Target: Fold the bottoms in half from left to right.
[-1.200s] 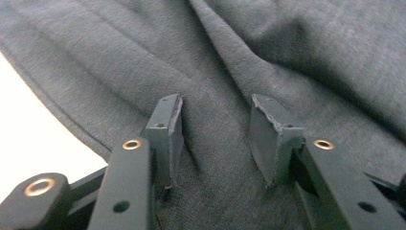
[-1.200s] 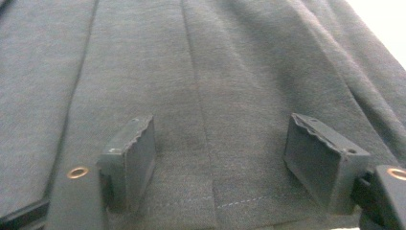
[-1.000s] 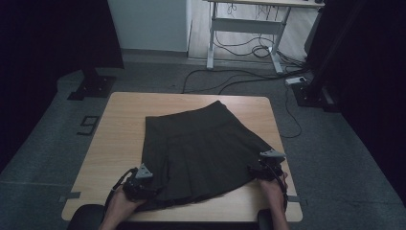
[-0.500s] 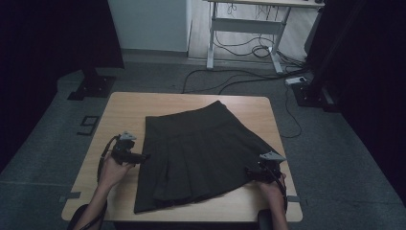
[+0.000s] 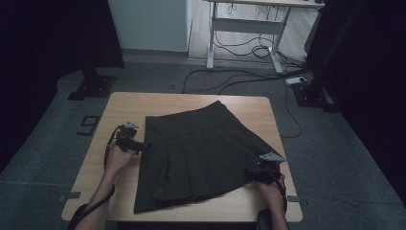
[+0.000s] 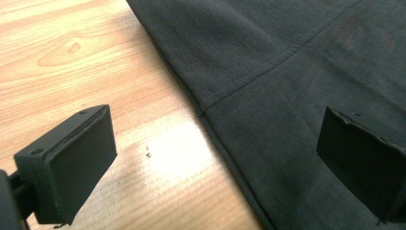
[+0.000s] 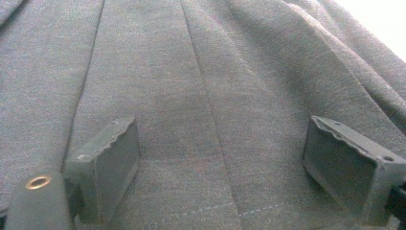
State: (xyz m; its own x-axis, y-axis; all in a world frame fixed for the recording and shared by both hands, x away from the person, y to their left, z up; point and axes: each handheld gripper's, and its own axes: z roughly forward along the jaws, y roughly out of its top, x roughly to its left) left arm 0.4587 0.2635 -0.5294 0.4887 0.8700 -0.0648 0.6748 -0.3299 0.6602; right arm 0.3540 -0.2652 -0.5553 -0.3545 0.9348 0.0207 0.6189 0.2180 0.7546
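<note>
While both jaws of the right hand-held gripper [image 5: 261, 168] stand spread over the hem corner of the dark pleated skirt [image 5: 201, 153], nothing is pinched between them; the right gripper view shows pleats and a stitched hem line running under the open pads [image 7: 107, 165], cloth lying loose. Skirt lies flat on the worktop [image 5: 124, 108], hem toward the person, waistband toward the far edge, slightly skewed so the near left corner reaches almost to the worktop's front edge. Left hand-held gripper [image 5: 143, 144] sits at the skirt's left side seam, about midway up; its jaws have just been opening and now stand wide, one pad [image 6: 72, 163] over bare wood, the other over cloth, the seam edge running between them but not gripped. Judged step: taking hold of the left edge to fold or straighten the garment. To do it well, slide the lower jaw under the seam edge rather than pressing down on top, catch both layers, and close only once cloth is fully between the pads. Right side should take its corner likewise before any lift, so the fabric rises evenly and the pleats stay in line. Farther off: grey floor [image 5: 335, 143], cables [image 5: 230, 79], a desk frame [image 5: 244, 28].
</note>
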